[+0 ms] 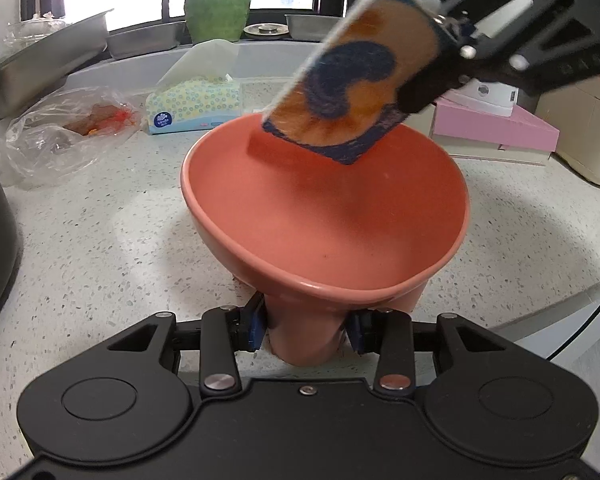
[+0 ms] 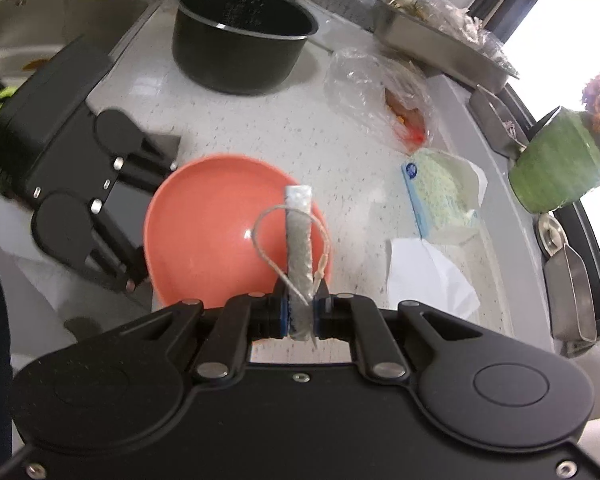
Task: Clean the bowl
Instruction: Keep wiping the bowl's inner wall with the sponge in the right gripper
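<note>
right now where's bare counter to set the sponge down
Bare speckled counter lies between the black pot and the coral bowl. It is crowded right of the bowl: clear plastic bag, tissue pack, white paper.

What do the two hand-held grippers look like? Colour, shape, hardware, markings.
Both match. The left hand-held gripper and right hand-held gripper have matte black bodies with two rounded lobes bearing embossed circles, black linkage bars joined by silver rivets and screws, and fingers faced with blue pads. The embossed marking on the right one's side is unreadable. A thin dark cable curves at the left view's edge.
</note>
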Demonstrator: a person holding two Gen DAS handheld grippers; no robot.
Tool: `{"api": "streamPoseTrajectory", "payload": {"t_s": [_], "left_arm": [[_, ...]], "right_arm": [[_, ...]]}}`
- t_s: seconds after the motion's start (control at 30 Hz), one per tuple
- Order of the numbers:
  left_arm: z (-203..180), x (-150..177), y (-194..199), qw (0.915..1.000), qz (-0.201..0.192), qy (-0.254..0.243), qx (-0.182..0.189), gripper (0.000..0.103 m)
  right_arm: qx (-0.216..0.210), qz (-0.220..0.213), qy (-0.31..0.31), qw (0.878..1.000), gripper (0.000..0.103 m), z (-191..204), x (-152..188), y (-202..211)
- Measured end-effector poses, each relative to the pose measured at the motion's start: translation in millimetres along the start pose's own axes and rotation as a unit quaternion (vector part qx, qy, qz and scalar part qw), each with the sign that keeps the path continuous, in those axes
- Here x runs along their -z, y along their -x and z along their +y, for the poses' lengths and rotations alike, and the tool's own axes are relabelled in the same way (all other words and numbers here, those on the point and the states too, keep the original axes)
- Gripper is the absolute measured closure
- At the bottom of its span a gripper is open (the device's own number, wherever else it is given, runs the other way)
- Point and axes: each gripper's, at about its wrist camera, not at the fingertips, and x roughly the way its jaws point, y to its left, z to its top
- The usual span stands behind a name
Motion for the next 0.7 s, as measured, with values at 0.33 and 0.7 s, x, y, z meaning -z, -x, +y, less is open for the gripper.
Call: {"api": "streamPoseTrajectory", "payload": {"t_s": [0.33, 0.7], "left_arm": [[-0.8, -1.8, -0.8, 0.9999, 0.007, -0.012, 0.006, 0.065], [-2.9, 0.8, -0.2, 0.9999, 0.002, -0.012, 0.006, 0.065]], "right_arm": [[-0.054, 0.017, 0.026, 0.998, 0.091, 31.9, 4.8, 8.0], [-0.049, -0.004, 0.012, 0.999, 0.091, 35.3, -12.4, -5.2]]}}
